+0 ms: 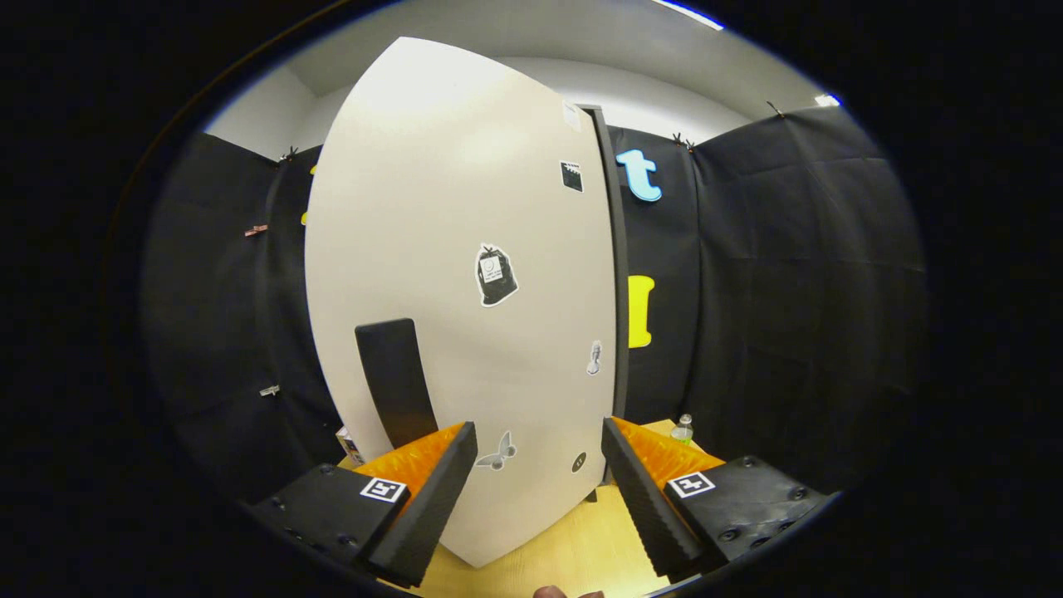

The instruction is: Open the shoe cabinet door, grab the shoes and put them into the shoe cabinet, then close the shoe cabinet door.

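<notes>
A tall white shoe cabinet door (465,274) stands right ahead of my gripper (540,440). It carries several small stickers and a dark upright handle (394,382) low on its left side, just beyond my left finger (440,490). The cabinet's dark side edge (616,266) runs down along the door's right. My fingers are spread wide apart with nothing between them; the door's lower part shows in the gap. Whether the door is fully closed I cannot tell.
The cabinet stands on a light wooden table (581,548). A small clear bottle (683,428) sits on the table right of the cabinet, beyond my right finger (644,490). A small box (350,445) peeks out left of the door. Black cloth walls surround the booth.
</notes>
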Motion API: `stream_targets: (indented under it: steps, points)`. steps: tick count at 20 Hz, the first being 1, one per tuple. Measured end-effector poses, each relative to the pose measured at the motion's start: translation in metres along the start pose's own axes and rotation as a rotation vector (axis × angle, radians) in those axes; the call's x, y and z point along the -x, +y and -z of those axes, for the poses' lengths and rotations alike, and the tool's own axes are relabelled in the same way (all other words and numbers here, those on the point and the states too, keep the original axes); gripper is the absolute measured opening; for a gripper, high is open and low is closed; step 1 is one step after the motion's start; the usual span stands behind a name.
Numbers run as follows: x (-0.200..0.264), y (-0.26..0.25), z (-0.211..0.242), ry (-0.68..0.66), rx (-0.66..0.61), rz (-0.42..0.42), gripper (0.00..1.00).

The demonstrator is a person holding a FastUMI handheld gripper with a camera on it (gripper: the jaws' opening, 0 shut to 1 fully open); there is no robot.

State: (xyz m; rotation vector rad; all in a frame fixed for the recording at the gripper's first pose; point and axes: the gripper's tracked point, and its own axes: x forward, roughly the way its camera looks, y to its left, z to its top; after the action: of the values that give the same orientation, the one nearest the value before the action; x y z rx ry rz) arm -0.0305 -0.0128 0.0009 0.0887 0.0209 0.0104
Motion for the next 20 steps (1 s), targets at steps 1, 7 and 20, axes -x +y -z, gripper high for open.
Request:
stream_targets:
  steps: [1, 7, 20]
  points:
    - [-0.001, 0.004, -0.002, -0.005, 0.003, -0.007, 0.98]
    - [-0.006, 0.011, -0.001, 0.012, -0.013, -0.014, 0.98]
    - [0.000, 0.000, -0.004, -0.007, 0.029, 0.012, 0.98]
